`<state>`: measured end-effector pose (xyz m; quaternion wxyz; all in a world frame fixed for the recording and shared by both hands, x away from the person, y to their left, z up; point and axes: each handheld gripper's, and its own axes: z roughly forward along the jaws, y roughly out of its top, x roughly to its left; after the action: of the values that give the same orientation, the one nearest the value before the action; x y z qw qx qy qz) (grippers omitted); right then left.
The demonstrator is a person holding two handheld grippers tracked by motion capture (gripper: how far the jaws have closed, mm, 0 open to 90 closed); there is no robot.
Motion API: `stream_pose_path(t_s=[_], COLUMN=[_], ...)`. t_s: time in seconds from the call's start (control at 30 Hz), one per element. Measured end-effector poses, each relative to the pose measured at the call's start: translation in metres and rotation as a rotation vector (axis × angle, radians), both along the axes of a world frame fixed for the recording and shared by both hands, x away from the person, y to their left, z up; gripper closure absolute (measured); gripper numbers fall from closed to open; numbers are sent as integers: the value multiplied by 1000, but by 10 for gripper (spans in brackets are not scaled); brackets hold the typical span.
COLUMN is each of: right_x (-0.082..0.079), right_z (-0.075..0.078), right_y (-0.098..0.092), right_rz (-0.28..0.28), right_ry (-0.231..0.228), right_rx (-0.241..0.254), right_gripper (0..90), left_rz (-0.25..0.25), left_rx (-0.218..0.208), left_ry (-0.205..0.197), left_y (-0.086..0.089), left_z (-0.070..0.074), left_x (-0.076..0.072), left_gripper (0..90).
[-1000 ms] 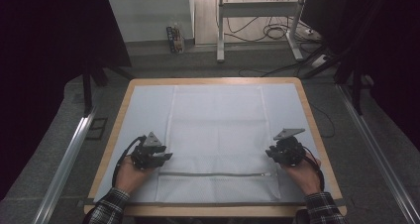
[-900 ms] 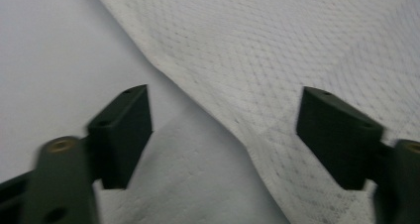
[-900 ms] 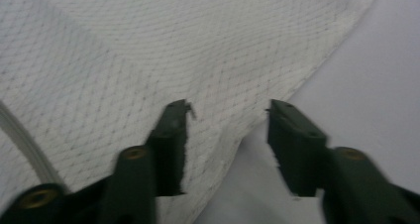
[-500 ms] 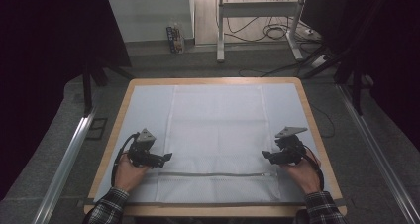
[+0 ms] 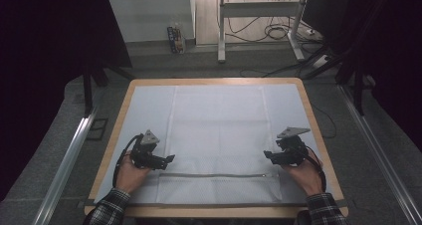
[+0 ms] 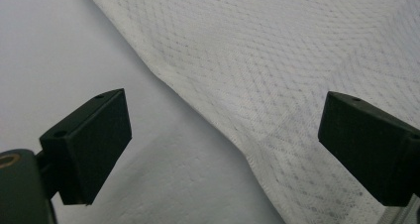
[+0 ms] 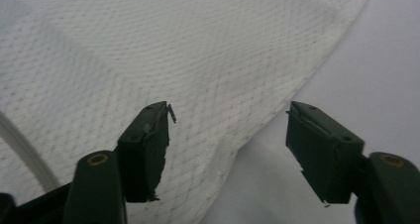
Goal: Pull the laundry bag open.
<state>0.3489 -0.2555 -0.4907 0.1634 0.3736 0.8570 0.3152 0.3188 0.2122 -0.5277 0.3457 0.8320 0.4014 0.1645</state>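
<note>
A white mesh bag (image 5: 219,130) lies flat on the white-covered table, its zipper (image 5: 214,175) running across near the front. My left gripper (image 5: 171,159) rests at the bag's left edge, just above the zipper's end. Its jaws have just been opening and stand wide open (image 6: 223,135) over the bag's hem (image 6: 297,45), pressing on nothing. My right gripper (image 5: 267,155) sits at the bag's right edge. Its jaws opened and then came in slightly. They are open (image 7: 228,135), with the mesh edge (image 7: 124,45) lying loose below them.
The table has a wooden rim (image 5: 214,80) and a white cover (image 6: 49,45). Metal rails run along the floor at the left (image 5: 64,160) and the right (image 5: 378,155). A metal stand (image 5: 221,26) and cables (image 5: 278,33) lie beyond the far edge.
Both grippers' jaws stand wider apart than a second ago, and the bag's edges lie free on the table. Neither hand has shifted.
</note>
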Motion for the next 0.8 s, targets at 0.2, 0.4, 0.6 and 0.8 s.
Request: stream_pose_path(t_s=[0.2,0.4,0.6,0.8], right_x=[-14,-27,-43,-59], right_z=[7,10,12,12], right_y=[-4,-10,-16,-20], right_rz=[-4,-6,1,18], right_ry=[-1,1,20,36], right_rx=[22,36,34,61], right_gripper=[468,526,562,572], left_rz=[-21,-50,-71,-101], left_rx=[-19,4,-52,-48], left_ry=[-11,-16,-18,-1], left_y=[-7,-17,-23,-34], left_z=[6,6,10,9], left_x=[-4,-7,-9,-13], left_gripper=[62,62,62,62])
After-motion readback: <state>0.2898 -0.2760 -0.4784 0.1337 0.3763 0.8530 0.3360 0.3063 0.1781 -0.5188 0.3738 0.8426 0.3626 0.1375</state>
